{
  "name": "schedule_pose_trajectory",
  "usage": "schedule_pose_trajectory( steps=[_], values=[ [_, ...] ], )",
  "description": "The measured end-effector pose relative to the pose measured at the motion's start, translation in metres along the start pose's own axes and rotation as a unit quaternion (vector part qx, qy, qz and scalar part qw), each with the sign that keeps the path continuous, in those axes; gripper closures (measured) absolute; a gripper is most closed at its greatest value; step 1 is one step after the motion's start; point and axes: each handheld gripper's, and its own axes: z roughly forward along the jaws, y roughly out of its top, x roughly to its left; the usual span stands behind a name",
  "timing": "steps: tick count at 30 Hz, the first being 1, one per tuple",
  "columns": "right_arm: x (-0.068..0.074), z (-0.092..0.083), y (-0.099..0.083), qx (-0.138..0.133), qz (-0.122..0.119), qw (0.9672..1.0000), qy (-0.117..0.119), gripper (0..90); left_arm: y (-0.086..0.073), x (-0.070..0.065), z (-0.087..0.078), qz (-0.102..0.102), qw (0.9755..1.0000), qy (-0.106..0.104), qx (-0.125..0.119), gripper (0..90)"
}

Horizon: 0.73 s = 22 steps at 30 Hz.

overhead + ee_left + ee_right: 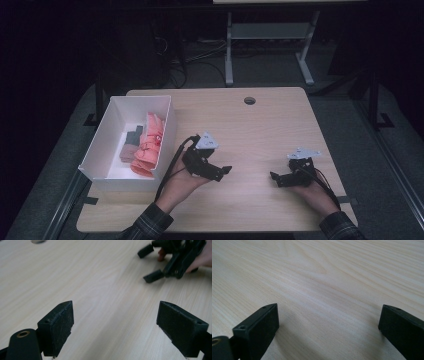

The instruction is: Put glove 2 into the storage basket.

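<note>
High view showed the left gripper [216,171] and the right gripper [280,179] resting low on the near part of the wooden table [260,125], their jaws pointing toward each other with bare wood between them. Both sets of jaws stood spread apart and pinched nothing; the left gripper view and the right gripper view each looked out between two separated black pads onto plain wood grain. Nearest to the left gripper, just to its left, sat the white box [100,137] at the table's left edge, holding pink folded cloths [149,145] against its right wall and grey ones [131,142] beside them toward the middle. The work looked at rest, the cloths lying packed inside the box. Judging from this, a good next reach would come from the left gripper, lifted clear over the box's right wall before descending, jaws kept wide and lined across one fold so a single cloth is taken, while the right gripper steadies the box if it slides
</note>
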Motion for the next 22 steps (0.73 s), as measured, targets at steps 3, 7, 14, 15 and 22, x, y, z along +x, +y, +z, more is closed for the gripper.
schedule_pose_trajectory(
  steps=[3, 7, 14, 15, 22],
  values=[
    [0.000, 0.000, 0.000, 0.000, 0.000, 1.0000, 0.000, 2.5, -0.012, -0.004, 0.013, -0.001, 1.0000, -0.005, 0.007, 13.6],
    [0.000, 0.000, 0.000, 0.000, 0.000, 1.0000, 0.000, 2.5, -0.024, -0.006, 0.027, 0.002, 0.9998, -0.006, 0.019, 13.6],
    [0.000, 0.000, 0.000, -0.001, -0.002, 1.0000, -0.001, 2.5, -0.042, -0.006, 0.048, 0.002, 0.9995, -0.003, 0.032, 13.6],
    [0.000, 0.000, 0.000, -0.001, -0.002, 1.0000, -0.001, 2.4, -0.043, -0.006, 0.049, 0.003, 0.9993, -0.004, 0.036, 13.6],
    [0.000, 0.000, 0.000, -0.001, -0.002, 1.0000, 0.000, 2.4, -0.050, -0.005, 0.057, 0.009, 0.9990, -0.006, 0.044, 13.6]
  ],
)
